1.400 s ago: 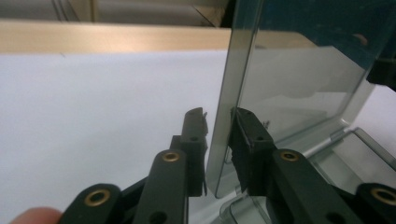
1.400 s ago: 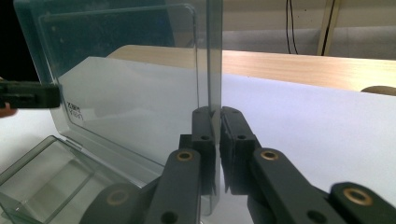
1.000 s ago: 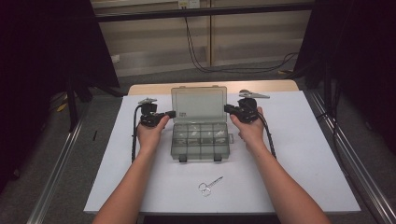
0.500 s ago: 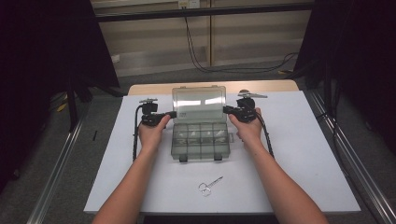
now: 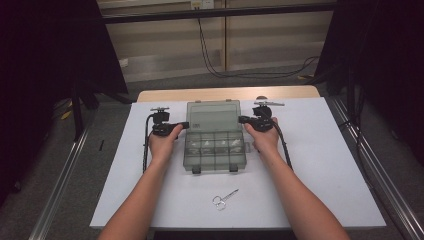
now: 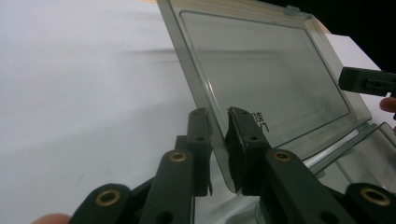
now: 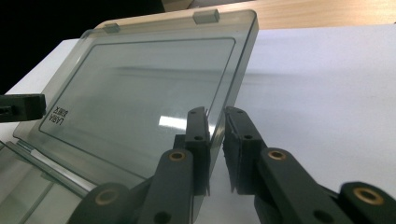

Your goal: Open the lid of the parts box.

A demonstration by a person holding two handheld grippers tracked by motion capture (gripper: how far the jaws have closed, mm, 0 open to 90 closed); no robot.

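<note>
box: a smoky translucent plastic compartment box (image 5: pixel 215 149) lay near the middle of the white table (image 5: pixel 320 150), its long side across the person's view, two latches on the near edge.
lid: the lid (image 5: pixel 213 116) was swung open and leaned back from the hinge, away from the person; in the left gripper view the lid (image 6: pixel 261 79) rose at a slant, and a small printed label sat near its lower corner. in the right gripper view the lid (image 7: pixel 149 88) showed two latch tabs on its free top edge.
compartments: the tray was split into small cells; pale small parts lay in the back row, too small to tell what they were.
left gripper: the left gripper (image 5: pixel 182 125) stood at the lid's left edge; in its own view the left gripper (image 6: pixel 218 122) had the lid's edge between its jaws, with a slim gap at the left pad, so the edge sat loose, not pinched. the jaws had just been opening.
right gripper: the right gripper (image 5: pixel 243 119) stood at the lid's right edge; in its own view the right gripper (image 7: pixel 215 120) straddled that edge, the lid against the left pad and a slit of daylight before the right pad, so no firm pinch.
hands: left hand (image 5: pixel 162 142) and right hand (image 5: pixel 264 141) flanked the box, forearms coming in from the near side.
scissors: a small pair of metal scissors (image 5: pixel 224 198) lay on the table nearer the person, well apart from the box.
table: white surface over a wooden top, dark surroundings, cables along the back wall.
</note>
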